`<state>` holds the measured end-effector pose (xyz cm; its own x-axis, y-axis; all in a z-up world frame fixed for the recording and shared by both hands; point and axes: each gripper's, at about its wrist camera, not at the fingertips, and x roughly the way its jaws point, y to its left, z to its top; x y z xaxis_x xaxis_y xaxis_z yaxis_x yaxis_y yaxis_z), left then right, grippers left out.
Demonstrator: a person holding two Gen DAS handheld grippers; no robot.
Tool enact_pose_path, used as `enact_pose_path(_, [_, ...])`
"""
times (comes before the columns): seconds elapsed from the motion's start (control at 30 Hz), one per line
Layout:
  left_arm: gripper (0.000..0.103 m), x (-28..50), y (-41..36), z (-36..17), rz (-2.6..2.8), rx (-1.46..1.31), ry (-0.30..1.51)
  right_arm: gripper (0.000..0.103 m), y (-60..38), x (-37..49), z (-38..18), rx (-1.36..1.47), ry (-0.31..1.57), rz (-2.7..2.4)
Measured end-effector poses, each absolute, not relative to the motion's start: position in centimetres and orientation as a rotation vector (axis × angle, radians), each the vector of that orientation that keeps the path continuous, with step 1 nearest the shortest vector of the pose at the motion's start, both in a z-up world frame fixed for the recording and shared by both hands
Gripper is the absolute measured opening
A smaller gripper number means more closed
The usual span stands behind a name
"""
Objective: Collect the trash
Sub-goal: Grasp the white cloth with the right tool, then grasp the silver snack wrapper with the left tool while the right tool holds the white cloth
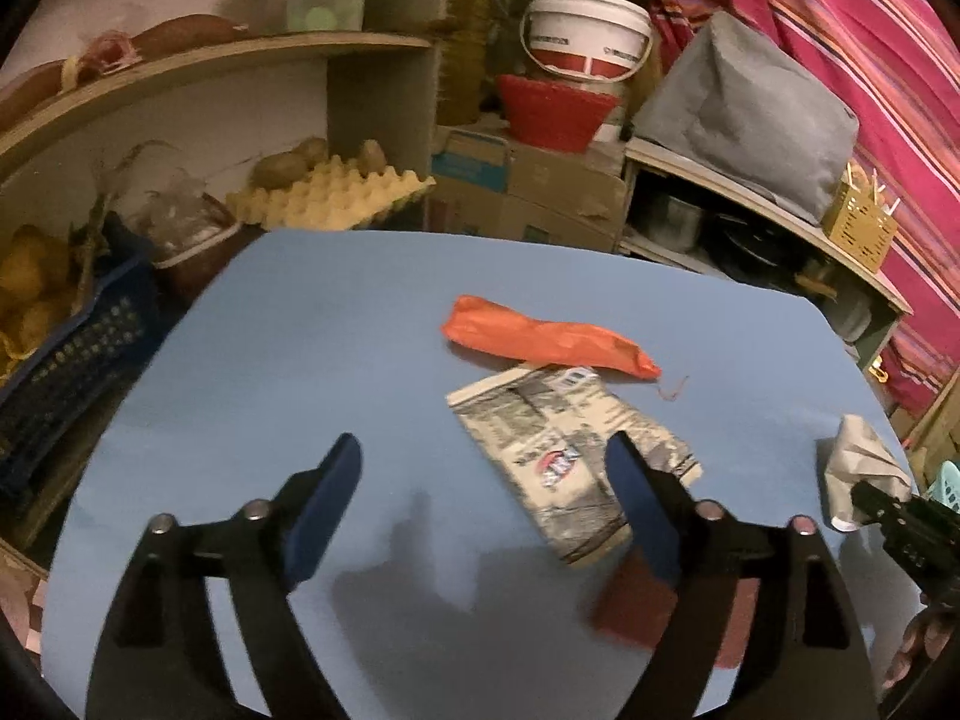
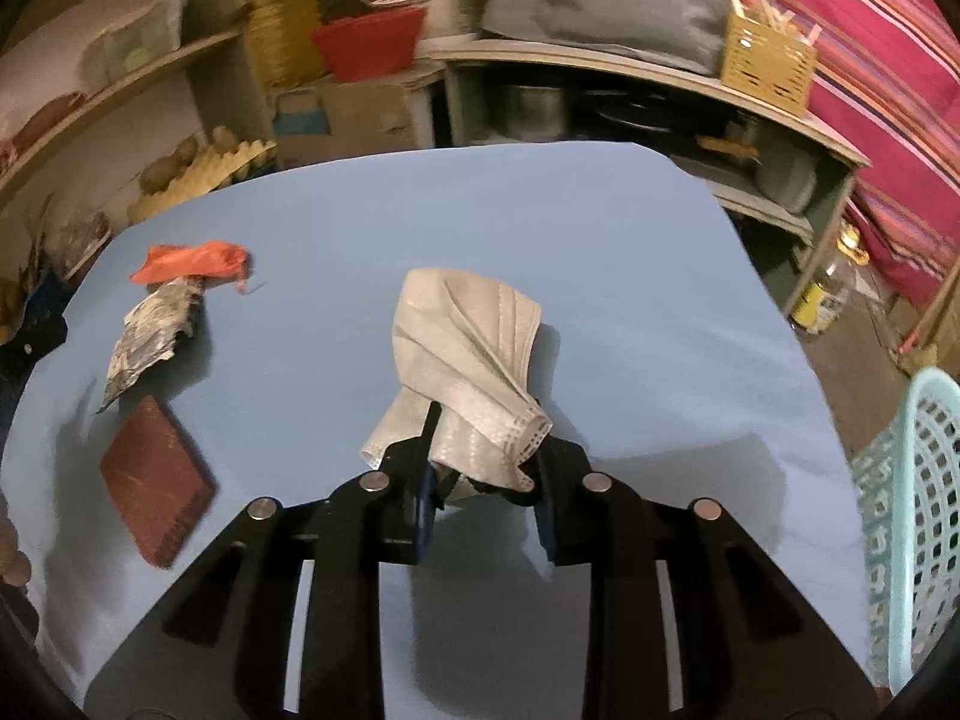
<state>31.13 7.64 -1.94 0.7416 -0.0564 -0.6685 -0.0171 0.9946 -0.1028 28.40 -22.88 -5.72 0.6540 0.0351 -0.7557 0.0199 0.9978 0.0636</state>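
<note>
**Mask gripped over the bench, three scraps lying loose**

The blue bench [image 1: 252,372] is filling most of both views, with cluttered shelves [image 1: 180,66] standing behind it and a striped pink curtain [image 1: 852,30] hanging at the right. A teal basket [image 2: 918,516] is showing at the bench's right edge in the right wrist view.

The left hand-held gripper [image 1: 480,492] is hovering low over the near part of the bench with its jaws spread wide and nothing between them. Its right finger is overlapping the near end of the printed paper in the view; whether it is touching cannot be told.

The right hand-held gripper [image 2: 483,480] is pinching the crumpled grey mask [image 2: 462,348] at its near end, jaws drawn in narrow around the folds. The mask is standing up from the grip, above the bench's right side. In the left wrist view the same mask [image 1: 864,468] is appearing at the far right, well apart from the other trash.

The printed paper [image 1: 564,456] is lying flat near the middle of the bench. Just beyond it, touching its far end, the orange wrapper [image 1: 540,339] is lying lengthwise. A brown card [image 2: 156,480] is lying flat just beside the paper's near end. A short red thread [image 1: 672,390] is lying by the wrapper's tip.
</note>
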Motion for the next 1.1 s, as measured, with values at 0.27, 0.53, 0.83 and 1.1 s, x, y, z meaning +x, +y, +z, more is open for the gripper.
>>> enact_pose_path(0.27, [0.092, 32.9, 4.0, -2.7, -0.048, -0.102, 0.778, 0.027, -25.4, 27.2, -6.0, 0.061, 0.87, -0.02])
enact_pose_path(0.53, [0.092, 34.1, 3.5, -3.8, -0.065, -0.165, 0.815, 0.028, -25.8, 26.8, -6.7, 0.024, 0.887, -0.026])
enact_pose_path(0.83, [0.092, 35.5, 2.6, -6.2, -0.062, -0.13, 0.899, 0.028, -25.9, 26.9, -6.8, 0.027, 0.89, -0.017])
enact_pose_path(1.1, [0.082, 35.9, 2.7, -6.9, -0.057, -0.102, 0.91, 0.028, -25.7, 26.8, -6.8, 0.03, 0.89, -0.012])
